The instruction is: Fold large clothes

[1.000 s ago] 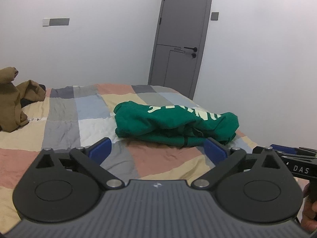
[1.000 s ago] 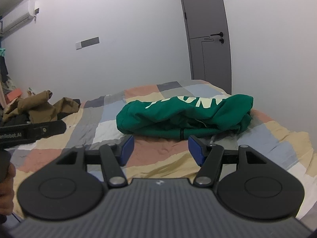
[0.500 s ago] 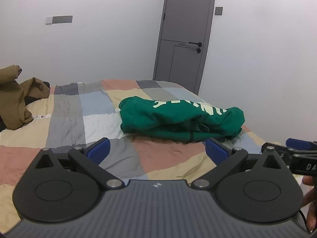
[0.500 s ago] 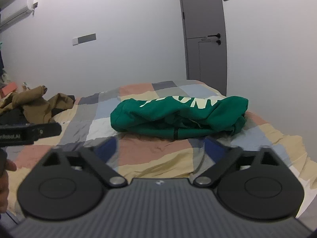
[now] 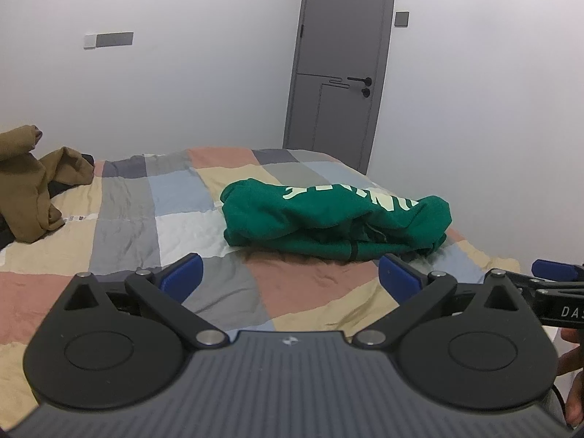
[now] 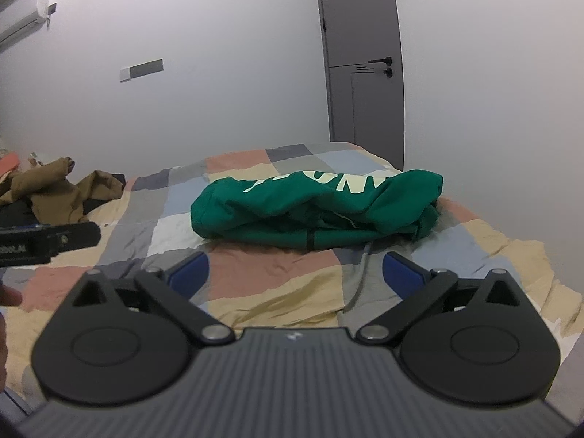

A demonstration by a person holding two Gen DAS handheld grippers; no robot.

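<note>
Left wrist view: left gripper point(image 5: 290, 273) is hovering over the bed point(image 5: 124, 219), jaws apart, nothing between them. Green hoodie point(image 5: 328, 219) is lying bunched on the patchwork quilt ahead, well apart from both grippers, its pale lettering facing up. Right gripper point(image 6: 295, 273) is hovering beside the left one, jaws having just been opening and now standing wide, gripping nothing. Brown clothes point(image 6: 54, 189) are sitting at the bed's far left. Grey door point(image 5: 339, 65) is standing shut behind.
</note>
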